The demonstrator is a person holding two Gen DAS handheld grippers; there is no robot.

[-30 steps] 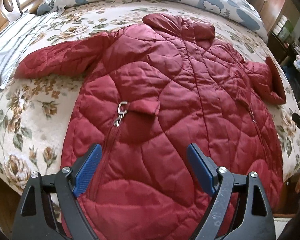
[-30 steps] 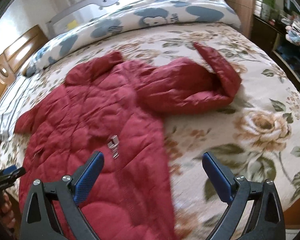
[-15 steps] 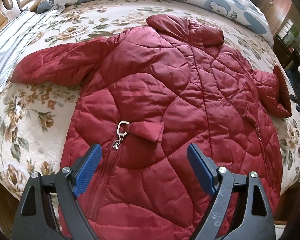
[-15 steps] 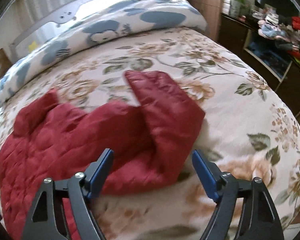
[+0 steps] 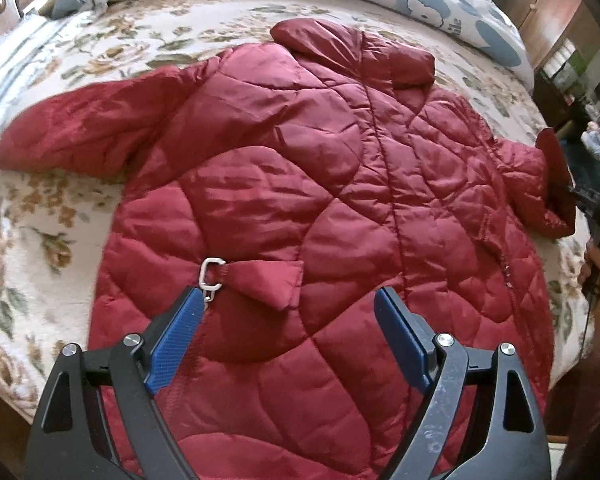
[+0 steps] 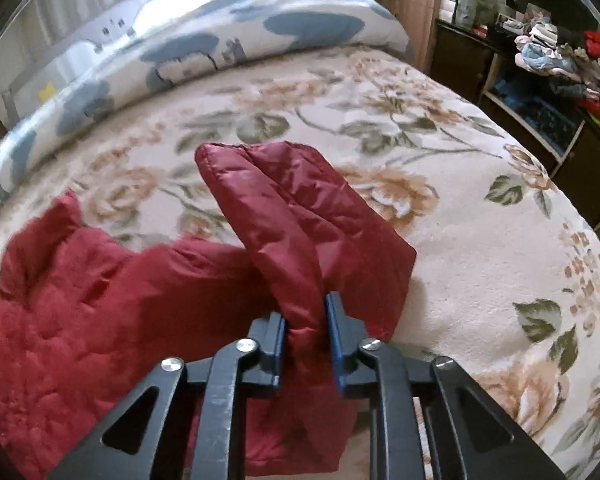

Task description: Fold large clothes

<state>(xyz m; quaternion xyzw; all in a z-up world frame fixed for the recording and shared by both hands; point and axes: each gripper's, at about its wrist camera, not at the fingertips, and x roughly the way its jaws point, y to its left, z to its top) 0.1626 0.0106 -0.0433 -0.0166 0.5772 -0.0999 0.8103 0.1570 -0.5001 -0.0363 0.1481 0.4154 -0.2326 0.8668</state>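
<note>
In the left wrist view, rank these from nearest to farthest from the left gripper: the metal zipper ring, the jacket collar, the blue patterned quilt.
From the left gripper:
1. Metal zipper ring, just past the tip of the finger on the picture's left.
2. Jacket collar, up the middle at the jacket's far end.
3. Blue patterned quilt, along the bed's far edge.

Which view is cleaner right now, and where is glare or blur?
Left wrist: sharp on the red jacket, fisheye bending the bed, glare at the top edge. Right wrist: the pinched sleeve is fairly sharp, the jacket's left part smeared, window washed out.
</note>
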